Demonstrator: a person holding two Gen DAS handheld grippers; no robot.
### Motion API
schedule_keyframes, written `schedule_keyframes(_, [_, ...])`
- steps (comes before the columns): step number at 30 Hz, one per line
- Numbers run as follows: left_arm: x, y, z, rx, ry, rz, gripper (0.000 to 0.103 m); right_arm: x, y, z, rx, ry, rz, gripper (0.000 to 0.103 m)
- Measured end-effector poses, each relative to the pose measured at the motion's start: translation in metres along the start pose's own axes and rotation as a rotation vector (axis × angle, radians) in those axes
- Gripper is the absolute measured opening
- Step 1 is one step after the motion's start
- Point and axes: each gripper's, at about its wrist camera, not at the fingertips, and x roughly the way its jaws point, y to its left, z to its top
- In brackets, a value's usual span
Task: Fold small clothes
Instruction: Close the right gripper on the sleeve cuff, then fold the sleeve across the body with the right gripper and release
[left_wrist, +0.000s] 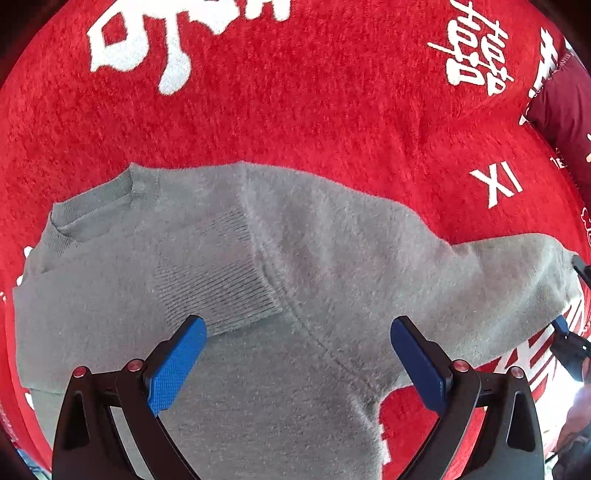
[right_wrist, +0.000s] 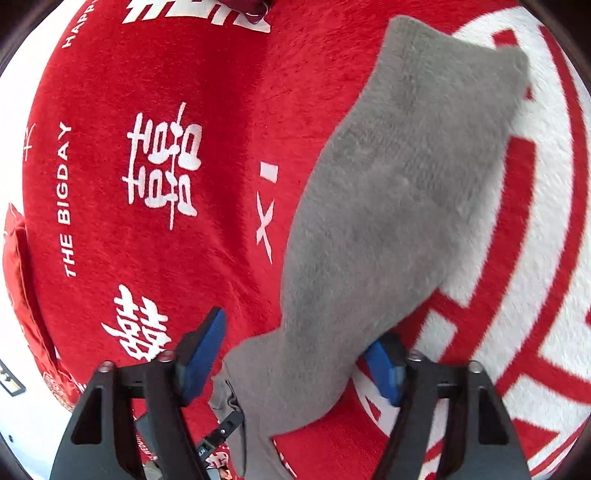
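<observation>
A grey fuzzy sweater (left_wrist: 280, 266) lies flat on a red blanket (left_wrist: 295, 110). One sleeve is folded across its chest, with the ribbed cuff (left_wrist: 221, 291) just ahead of my left gripper (left_wrist: 297, 350). The left gripper is open and empty, hovering over the sweater's body. The other sleeve (left_wrist: 498, 280) stretches out to the right. In the right wrist view that sleeve (right_wrist: 399, 206) runs away from my right gripper (right_wrist: 301, 354). The right gripper is open and straddles the sleeve; its right pad (right_wrist: 384, 369) is partly hidden under the cloth.
The red blanket (right_wrist: 166, 92) has white characters and lettering. A dark red cushion (left_wrist: 565, 110) lies at the far right of the left wrist view. A red cushion (right_wrist: 22, 280) sits at the left edge of the right wrist view.
</observation>
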Motion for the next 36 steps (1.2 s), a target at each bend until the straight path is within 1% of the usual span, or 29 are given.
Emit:
schedule_keyframes(1, [0.000,-0.003,0.000,0.004,-0.001,-0.001,0.101,0.000,-0.001,0.002,0.020,0.000,-0.001,0.053])
schedule_keyframes(2, [0.001,-0.008,0.000,0.014,-0.003,0.003,0.101,0.000,-0.004,0.004,0.042,0.001,-0.001,0.033])
schedule_keyframes(3, [0.002,-0.016,0.000,0.031,-0.006,0.008,0.101,-0.001,-0.006,0.005,0.062,0.001,0.003,0.020])
schedule_keyframes(5, [0.006,-0.028,-0.001,0.079,-0.005,0.020,0.101,-0.004,-0.009,0.007,0.084,-0.010,0.024,0.010])
schedule_keyframes(7, [0.015,-0.042,-0.004,0.130,0.001,0.049,0.101,-0.006,-0.005,0.008,0.079,-0.016,0.057,0.009])
schedule_keyframes(10, [0.033,-0.052,-0.010,0.160,0.043,0.070,0.101,-0.006,0.009,0.005,0.046,-0.009,0.102,0.008])
schedule_keyframes(12, [0.034,-0.049,-0.011,0.130,0.030,0.045,0.101,-0.006,0.021,0.001,0.019,0.006,0.141,0.007])
schedule_keyframes(14, [0.034,-0.049,-0.009,0.131,0.043,0.035,0.101,-0.005,0.034,-0.002,-0.016,0.023,0.161,0.007])
schedule_keyframes(16, [0.030,-0.046,-0.007,0.123,0.050,0.009,0.101,-0.003,0.047,-0.006,-0.042,0.038,0.175,0.007])
schedule_keyframes(20, [0.003,-0.024,-0.010,0.068,-0.022,-0.052,0.101,0.004,0.076,-0.016,-0.091,0.063,0.209,0.007])
schedule_keyframes(23, [-0.018,0.003,-0.017,0.027,-0.068,-0.070,0.101,0.017,0.110,-0.030,-0.181,0.109,0.226,0.007])
schedule_keyframes(25, [-0.031,0.029,-0.025,-0.012,-0.089,-0.080,0.101,0.031,0.139,-0.047,-0.269,0.157,0.239,0.007])
schedule_keyframes(26, [-0.034,0.040,-0.028,-0.027,-0.094,-0.072,0.101,0.036,0.148,-0.053,-0.299,0.175,0.243,0.007])
schedule_keyframes(28, [-0.040,0.070,-0.034,-0.070,-0.095,-0.041,0.101,0.058,0.181,-0.083,-0.421,0.243,0.250,0.007])
schedule_keyframes(29, [-0.040,0.081,-0.037,-0.089,-0.089,-0.031,0.101,0.066,0.192,-0.094,-0.467,0.270,0.251,0.007])
schedule_keyframes(30, [-0.042,0.097,-0.042,-0.115,-0.085,-0.011,0.101,0.080,0.207,-0.114,-0.533,0.314,0.252,0.007])
schedule_keyframes(33, [-0.046,0.141,-0.055,-0.180,-0.083,0.053,0.101,0.115,0.231,-0.163,-0.648,0.421,0.251,0.007])
schedule_keyframes(36, [-0.046,0.186,-0.070,-0.250,-0.072,0.111,0.101,0.160,0.242,-0.222,-0.775,0.531,0.194,0.007])
